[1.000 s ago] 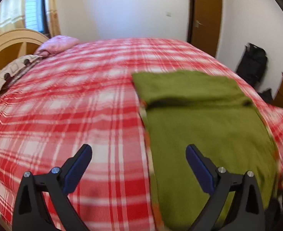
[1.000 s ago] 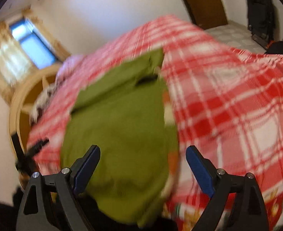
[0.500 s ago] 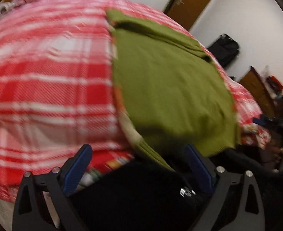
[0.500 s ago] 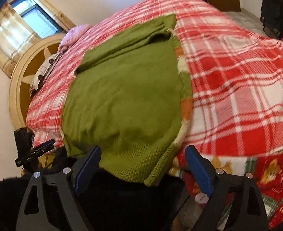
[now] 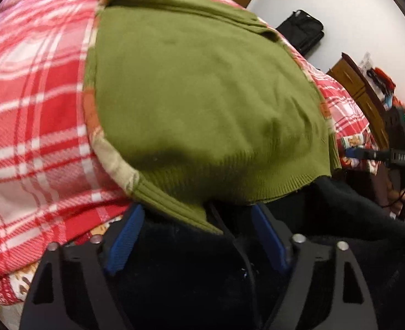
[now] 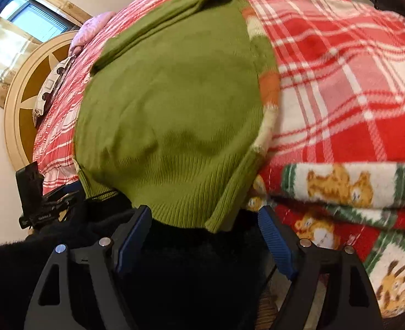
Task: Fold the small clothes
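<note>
Moved: we dropped both tools to the near hem; their jaws have just been closing.
Left tool [image 5: 195, 229]: wide, hem corner between, ungripped.
Right tool [image 6: 205, 229]: wide, hem corner between.
Sweater: olive-green knitted sweater [image 5: 202, 96] flat on red-and-white plaid bed [image 5: 37, 110], hem at 6 o'clock.

No legible text; small white print on black device [image 6: 38, 216] too blurred.

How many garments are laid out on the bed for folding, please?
1: a green sweater lies flat on the red plaid blanket, its ribbed hem hanging over the near edge. Nothing else shows, though more could lie outside the views.
</note>
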A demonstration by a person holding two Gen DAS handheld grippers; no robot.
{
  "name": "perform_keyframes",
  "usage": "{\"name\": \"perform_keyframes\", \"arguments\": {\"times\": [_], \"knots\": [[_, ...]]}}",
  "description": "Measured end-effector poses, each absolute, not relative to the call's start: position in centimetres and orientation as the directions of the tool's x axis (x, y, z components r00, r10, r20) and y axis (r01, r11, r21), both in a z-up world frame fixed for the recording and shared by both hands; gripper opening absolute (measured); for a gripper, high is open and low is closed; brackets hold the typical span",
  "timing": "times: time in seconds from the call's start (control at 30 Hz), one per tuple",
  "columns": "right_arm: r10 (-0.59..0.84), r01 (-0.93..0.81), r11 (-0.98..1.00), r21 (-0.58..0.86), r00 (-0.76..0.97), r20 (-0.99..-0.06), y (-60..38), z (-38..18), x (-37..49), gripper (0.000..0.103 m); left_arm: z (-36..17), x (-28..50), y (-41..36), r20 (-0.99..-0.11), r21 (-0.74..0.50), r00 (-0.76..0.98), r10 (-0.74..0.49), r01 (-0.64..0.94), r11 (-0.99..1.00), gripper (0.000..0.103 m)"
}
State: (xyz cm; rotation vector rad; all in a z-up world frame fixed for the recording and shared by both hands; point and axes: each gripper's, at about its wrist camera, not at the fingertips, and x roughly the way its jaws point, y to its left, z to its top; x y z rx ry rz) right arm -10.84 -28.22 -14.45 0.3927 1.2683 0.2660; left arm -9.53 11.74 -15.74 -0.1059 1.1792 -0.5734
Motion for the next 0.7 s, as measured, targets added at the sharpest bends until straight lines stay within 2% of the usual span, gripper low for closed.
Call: {"name": "perform_keyframes", "arguments": {"times": [0.07, 0.33, 0.37, 0.4, 0.43, 0.5, 0.53, 0.6, 0.7], "knots": [[0.395, 0.031, 0.908, 0.417, 0.266, -0.880, -28.0, -15.1, -10.9, 0.080, -16.1, -9.2, 12.3, -0.835, -0.401, 0.249, -0.491, 0.338, 0.852, 0.073], [0.420, 0.032, 0.898, 0.440, 0.239, -0.875, -26.2, -17.5, -10.2, 0.078, -16.6, -9.1, 12.0, -0.824, -0.435, 0.226, -0.520, 0.337, 0.835, 0.073], [0.429, 0.038, 0.893, 0.449, 0.235, -0.872, -26.1, -17.9, -10.0, 0.060, -16.8, -9.0, 12.1, -0.821, -0.443, 0.222, -0.526, 0.334, 0.832, 0.069], [0.441, 0.041, 0.887, 0.461, 0.227, -0.869, -26.0, -18.3, -9.9, 0.037, -16.8, -9.0, 12.2, -0.820, -0.445, 0.222, -0.528, 0.333, 0.831, 0.063], [0.456, 0.044, 0.879, 0.475, 0.216, -0.863, -25.9, -18.7, -9.9, 0.029, -16.9, -9.0, 12.2, -0.820, -0.447, 0.219, -0.528, 0.332, 0.831, 0.059], [0.470, 0.034, 0.873, 0.487, 0.209, -0.857, -25.7, -19.0, -9.9, 0.020, -17.2, -8.9, 12.3, -0.825, -0.446, 0.211, -0.524, 0.326, 0.833, 0.039], [0.464, 0.021, 0.878, 0.478, 0.208, -0.861, -25.4, -19.0, -10.0, 0.018, -17.5, -8.8, 12.3, -0.831, -0.447, 0.196, -0.521, 0.321, 0.835, 0.035], [0.471, -0.010, 0.877, 0.480, 0.209, -0.857, -25.1, -18.4, -10.2, 0.009, -18.0, -8.7, 12.5, -0.834, -0.456, 0.177, -0.523, 0.313, 0.833, 0.019], [0.531, -0.028, 0.840, 0.543, 0.251, -0.809, -25.5, -16.5, -10.2, 0.005, -17.8, -8.9, 12.7, -0.829, -0.462, 0.178, -0.530, 0.316, 0.829, 0.009]]}}
